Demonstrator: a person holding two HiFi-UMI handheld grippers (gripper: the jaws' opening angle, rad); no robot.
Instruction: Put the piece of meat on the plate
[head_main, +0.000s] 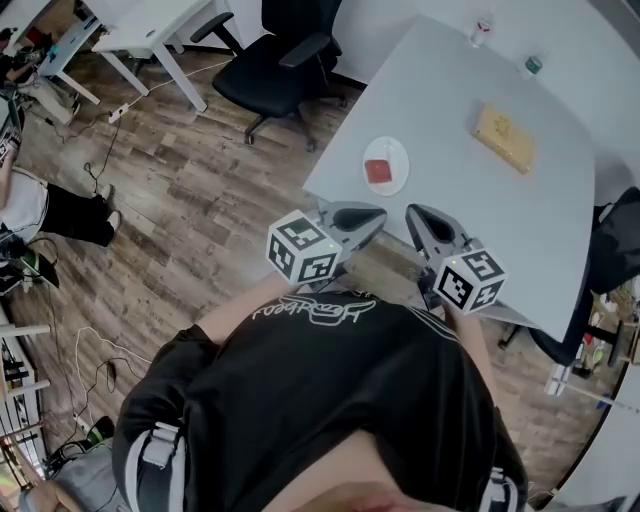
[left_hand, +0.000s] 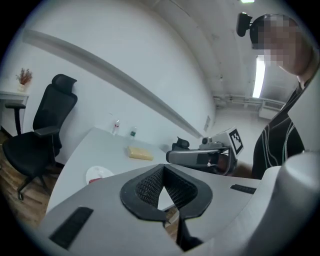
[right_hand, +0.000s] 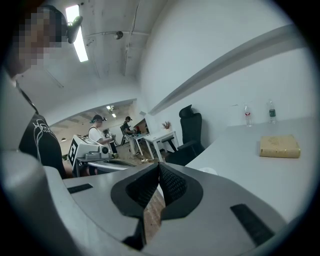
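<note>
- Wood-plank floor (head_main: 200, 200) fills the left of the head view; a black wheeled chair (head_main: 275, 65) stands on it near the surface's far corner.
- The pale grey, smooth surface (head_main: 470, 210) runs off to the upper right.
- Left tongs (left_hand: 162, 167) and right tongs (right_hand: 159, 165) are held side by side before the chest. They are almost level, with their noses at the surface's near edge, short of the plate.
- Both pairs are closed tip to tip, ribbed black pads meeting, with nothing gripped.
- Each gripper view catches the other tongs from the side; only the right one shows people at distant desks.
- A flat yellowish block (head_main: 504, 137) lies further back.
- The round white plate (head_main: 398, 150) sits near the edge.
- The meat (head_main: 379, 171), a red square, lies on the plate.
- Two small bottles (head_main: 482, 30) stand at the far edge.
</note>
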